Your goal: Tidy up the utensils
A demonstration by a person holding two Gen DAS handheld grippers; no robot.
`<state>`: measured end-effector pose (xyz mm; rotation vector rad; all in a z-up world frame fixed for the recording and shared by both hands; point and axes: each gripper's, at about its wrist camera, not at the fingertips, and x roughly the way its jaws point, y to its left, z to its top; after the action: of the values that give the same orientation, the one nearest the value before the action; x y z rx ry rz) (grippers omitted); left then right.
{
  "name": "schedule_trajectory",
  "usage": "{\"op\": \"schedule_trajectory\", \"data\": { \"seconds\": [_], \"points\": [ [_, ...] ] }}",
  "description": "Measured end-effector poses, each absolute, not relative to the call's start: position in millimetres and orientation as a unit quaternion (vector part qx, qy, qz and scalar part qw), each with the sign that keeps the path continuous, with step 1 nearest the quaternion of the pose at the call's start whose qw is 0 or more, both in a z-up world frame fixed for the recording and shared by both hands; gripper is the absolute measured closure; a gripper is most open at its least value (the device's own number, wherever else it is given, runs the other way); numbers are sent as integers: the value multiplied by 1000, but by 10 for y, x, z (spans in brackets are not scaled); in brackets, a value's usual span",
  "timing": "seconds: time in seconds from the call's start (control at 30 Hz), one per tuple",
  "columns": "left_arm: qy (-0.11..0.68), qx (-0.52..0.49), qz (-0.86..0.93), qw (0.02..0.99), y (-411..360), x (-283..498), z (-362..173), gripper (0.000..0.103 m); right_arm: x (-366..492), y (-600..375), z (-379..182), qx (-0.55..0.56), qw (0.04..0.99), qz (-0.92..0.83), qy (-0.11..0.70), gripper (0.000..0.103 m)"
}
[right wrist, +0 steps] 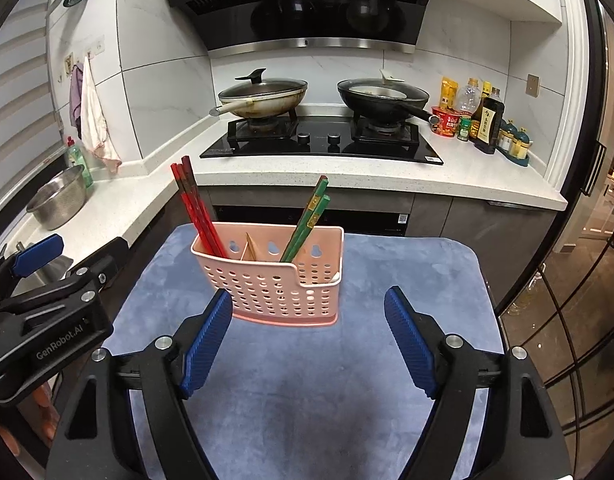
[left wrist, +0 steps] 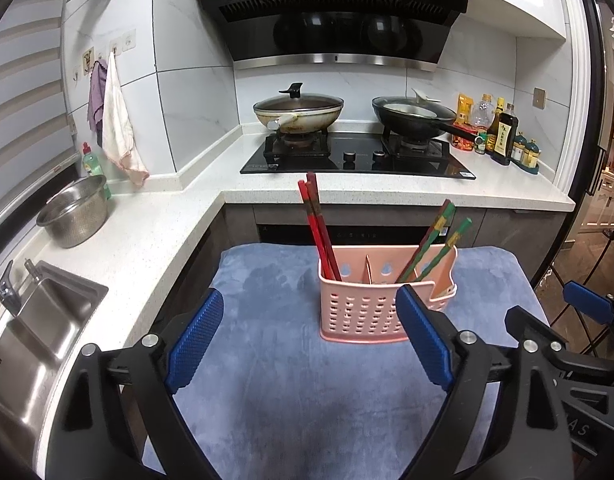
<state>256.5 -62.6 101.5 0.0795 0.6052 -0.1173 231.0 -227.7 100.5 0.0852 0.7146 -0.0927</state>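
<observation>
A pink perforated utensil holder stands on a blue cloth-covered table. Red chopsticks lean in its left compartment. Green chopsticks lean in its right compartment. My left gripper is open and empty, just in front of the holder. My right gripper is open and empty, also just in front of it. Each gripper shows at the edge of the other's view: the right gripper and the left gripper.
A white counter runs behind and to the left, with a steel colander, a sink and a gas hob bearing two pans. Bottles stand at the right. A glass door is on the right.
</observation>
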Motion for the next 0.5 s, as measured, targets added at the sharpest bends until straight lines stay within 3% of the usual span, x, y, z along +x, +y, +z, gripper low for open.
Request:
{"op": "schedule_trajectory", "data": {
  "seconds": [0.07,0.33,0.4,0.5],
  "points": [
    [301,37,-58,951,-611,2550,986,19,2295,-2283,983,45,934,-45,353,19],
    [313,35,-56,948,-576,2493,902,15,2212,-2269,944,38,933,-63,351,16],
    [314,34,-55,947,-579,2476,890,13,2196,-2269,942,37,933,-66,351,6],
    [317,35,-55,946,-588,2455,880,12,2173,-2276,943,39,933,-67,350,7]
  ]
}}
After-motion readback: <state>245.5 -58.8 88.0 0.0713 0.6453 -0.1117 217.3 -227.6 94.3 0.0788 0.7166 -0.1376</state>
